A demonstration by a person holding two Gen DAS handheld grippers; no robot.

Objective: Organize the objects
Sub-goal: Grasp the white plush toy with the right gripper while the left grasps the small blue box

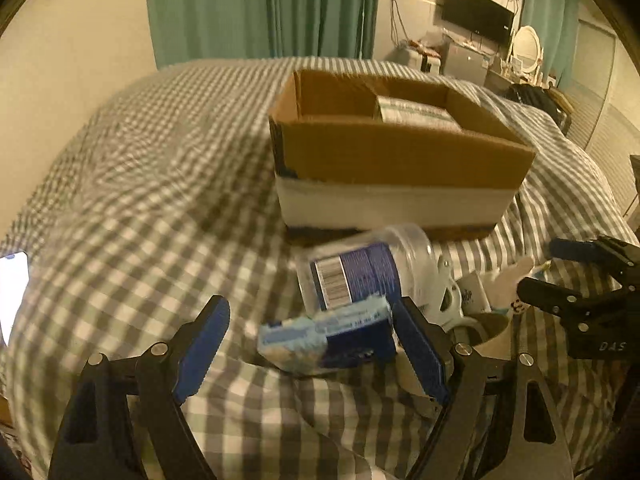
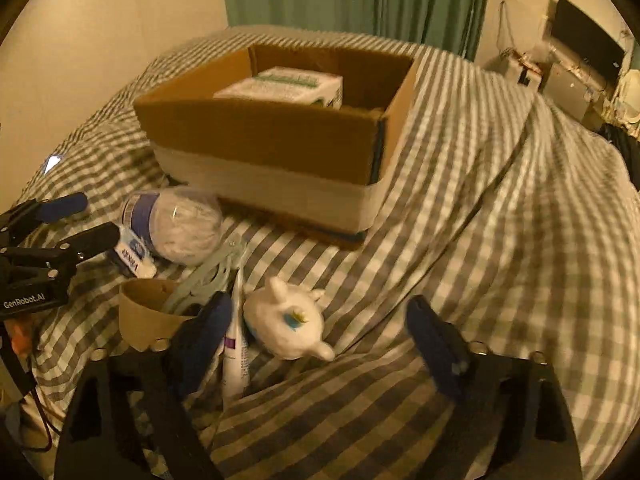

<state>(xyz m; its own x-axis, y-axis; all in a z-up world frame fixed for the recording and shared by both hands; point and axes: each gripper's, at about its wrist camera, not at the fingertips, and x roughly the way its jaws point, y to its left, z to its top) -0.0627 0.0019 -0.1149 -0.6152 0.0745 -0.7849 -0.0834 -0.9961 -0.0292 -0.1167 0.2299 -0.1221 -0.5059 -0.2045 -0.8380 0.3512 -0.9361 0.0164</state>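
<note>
My left gripper (image 1: 312, 348) is open over the checked bedspread. A small blue and white packet (image 1: 328, 340) lies between its fingers, close against the right finger (image 1: 420, 352). Just beyond lies a clear plastic jar (image 1: 368, 276) with a blue label, on its side. My right gripper (image 2: 320, 340) is open too, and a white toy figure (image 2: 288, 324) lies between its fingers, nearer the left one. A white tube (image 2: 236, 352) rests beside that finger. The open cardboard box (image 2: 280, 148) stands further back, with a white carton (image 2: 288, 84) in it.
A brown cardboard cup (image 2: 144, 312) and a pale blue plastic piece (image 2: 208, 276) lie left of the toy. A lit phone (image 1: 12, 292) rests at the bed's left edge. Green curtains hang behind the bed; a desk and a screen (image 1: 476, 16) stand at the far right.
</note>
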